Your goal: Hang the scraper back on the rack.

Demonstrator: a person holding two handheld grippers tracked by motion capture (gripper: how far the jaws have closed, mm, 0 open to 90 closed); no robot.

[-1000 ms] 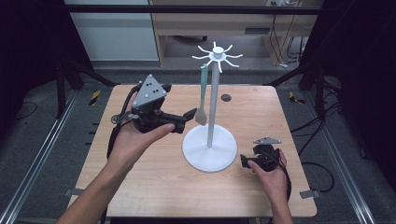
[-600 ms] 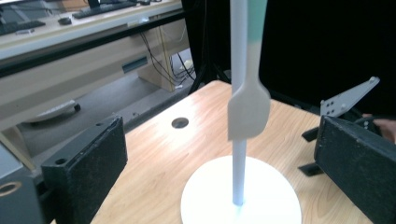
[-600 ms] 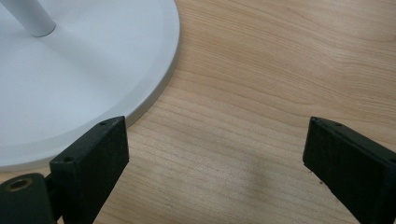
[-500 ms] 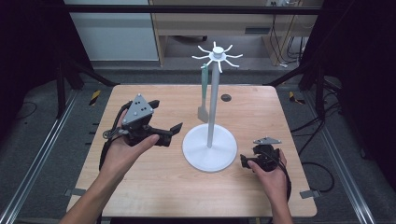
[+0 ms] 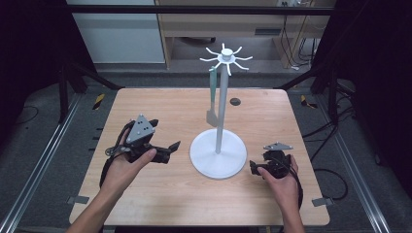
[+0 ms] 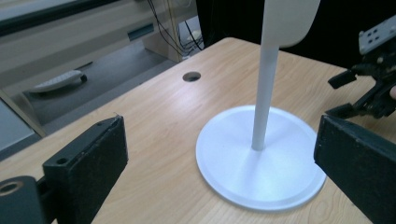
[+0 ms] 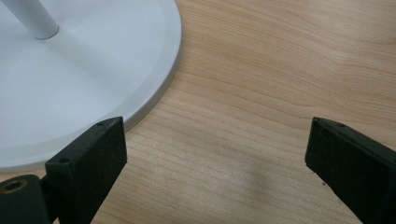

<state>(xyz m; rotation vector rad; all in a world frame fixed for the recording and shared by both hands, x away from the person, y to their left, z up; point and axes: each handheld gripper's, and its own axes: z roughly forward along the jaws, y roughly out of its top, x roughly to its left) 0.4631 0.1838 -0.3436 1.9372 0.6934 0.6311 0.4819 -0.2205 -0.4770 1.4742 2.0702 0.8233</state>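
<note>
left gripper fingers wide, empty, left of stand; spatula hangs there. right gripper wide. withdraw clear of base.

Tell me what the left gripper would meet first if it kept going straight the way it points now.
Most likely the white stand: the left gripper, jaws wide open and empty, frames its round base and pole dead ahead. The right gripper sits farther back, off to one side.

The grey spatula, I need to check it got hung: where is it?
In the high view the grey spatula hangs from a left-side hook of the white stand, beside its pole, blade above the base.
</note>
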